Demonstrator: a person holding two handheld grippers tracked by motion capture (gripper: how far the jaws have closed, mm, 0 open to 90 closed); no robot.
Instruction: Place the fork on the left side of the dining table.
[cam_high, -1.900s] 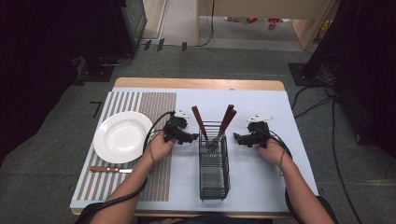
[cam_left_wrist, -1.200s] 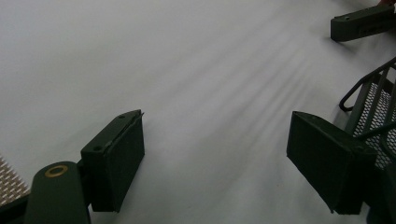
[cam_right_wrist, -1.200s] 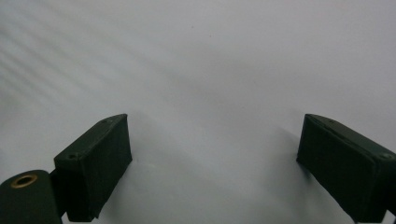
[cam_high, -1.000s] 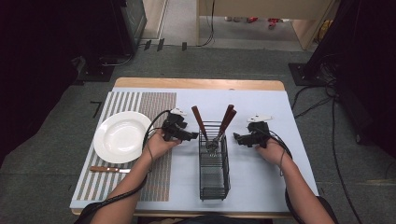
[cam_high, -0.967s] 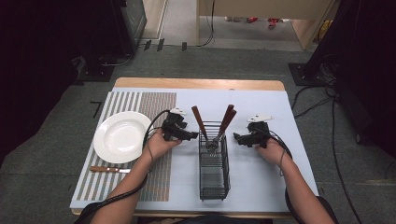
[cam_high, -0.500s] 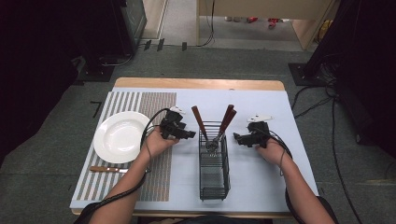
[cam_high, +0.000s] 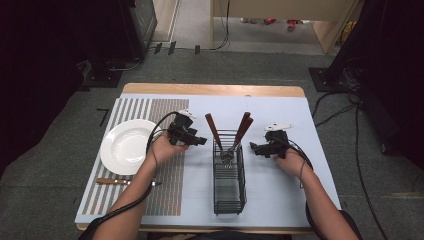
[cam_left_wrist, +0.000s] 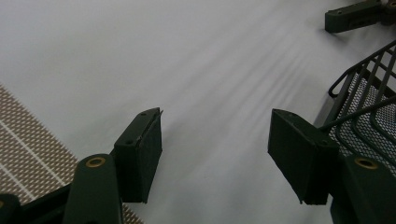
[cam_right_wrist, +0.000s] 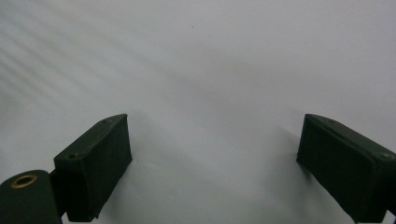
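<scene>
A black wire basket (cam_high: 229, 172) stands at the middle of the table, with brown-handled utensils (cam_high: 243, 130) leaning out of its far end. My left gripper (cam_high: 200, 141) rests just left of the basket, open, nothing between its jaws. In the left gripper view the gripper (cam_left_wrist: 215, 144) is over bare pale table, the basket's rim (cam_left_wrist: 362, 88) at the right. My right gripper (cam_high: 254, 148) sits right of the basket, open and empty. The right gripper view has that gripper (cam_right_wrist: 214, 163) over plain pale surface.
A white plate (cam_high: 126, 146) lies on the striped mat (cam_high: 131, 111) at the left. A brown-handled knife (cam_high: 120, 181) lies below the plate. Part of the right gripper (cam_left_wrist: 355, 11) appears at the top right of the left gripper view. Dark equipment and cables surround the table.
The left hand and its gripper have shifted slightly up and away from the table's front. The right hand has stayed in place.
</scene>
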